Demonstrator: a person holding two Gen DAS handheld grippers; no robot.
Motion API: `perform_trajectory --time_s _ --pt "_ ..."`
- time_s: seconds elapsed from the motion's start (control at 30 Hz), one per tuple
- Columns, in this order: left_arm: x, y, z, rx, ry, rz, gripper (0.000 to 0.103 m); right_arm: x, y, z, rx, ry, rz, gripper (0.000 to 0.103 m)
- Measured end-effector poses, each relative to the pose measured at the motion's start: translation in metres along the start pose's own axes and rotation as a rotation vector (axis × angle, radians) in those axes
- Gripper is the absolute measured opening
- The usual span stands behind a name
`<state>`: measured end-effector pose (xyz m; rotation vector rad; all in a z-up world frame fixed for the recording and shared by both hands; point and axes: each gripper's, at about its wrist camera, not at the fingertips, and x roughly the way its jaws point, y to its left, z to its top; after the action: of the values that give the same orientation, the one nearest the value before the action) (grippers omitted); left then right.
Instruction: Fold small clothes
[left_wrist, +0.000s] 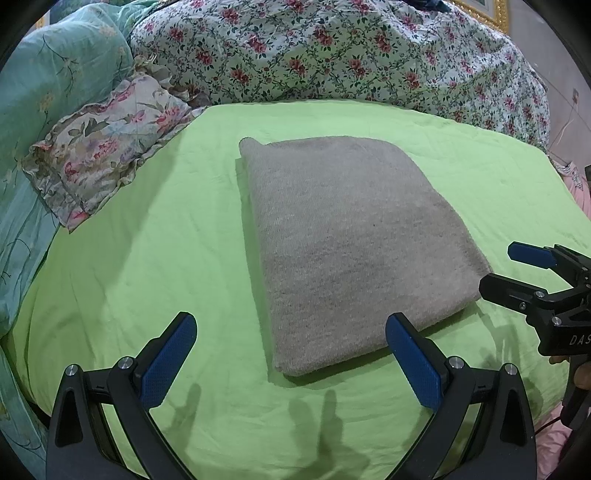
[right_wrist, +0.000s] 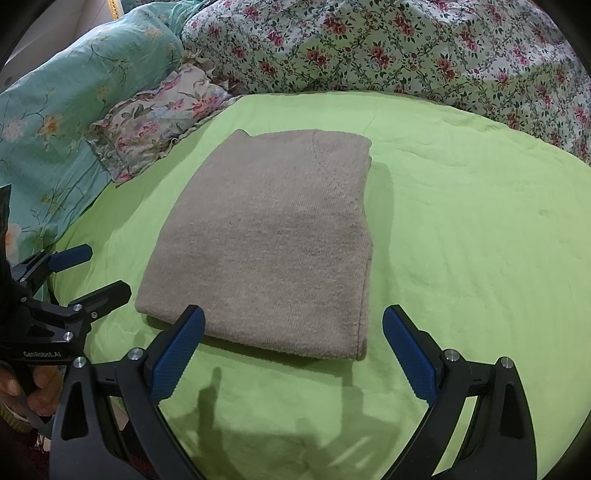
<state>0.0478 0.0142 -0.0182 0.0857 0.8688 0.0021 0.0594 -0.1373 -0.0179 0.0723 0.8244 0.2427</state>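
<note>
At the left, the left gripper (left_wrist: 291, 354) hangs just near of the folded grey knit garment (left_wrist: 354, 243), its blue pads spread wide and holding nothing. The garment lies mid-bed on the green sheet (left_wrist: 147, 258), a tidy thick rectangle with a rounded fold along its near edge and a faint seam curving near the far right corner. To the right, the right gripper (right_wrist: 293, 350) is likewise spread and empty, straddling the near right corner. The fold looks complete; if another halving is wanted, I'd pinch both near corners through all layers and carry them evenly to the far edge
</note>
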Motion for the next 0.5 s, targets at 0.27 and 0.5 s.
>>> perform_trajectory --time_s 0.27,0.5 --pt "0.0027 -0.0007 0.0026 -0.01 0.008 -0.005 0.102 0.0004 -0.0016 0.0033 0.0 -0.004 0.0 0.097" --pt "0.0042 -0.0025 0.0042 -0.009 0.006 -0.003 0.102 0.0012 -0.0034 0.0071 0.0 -0.007 0.003 0.097"
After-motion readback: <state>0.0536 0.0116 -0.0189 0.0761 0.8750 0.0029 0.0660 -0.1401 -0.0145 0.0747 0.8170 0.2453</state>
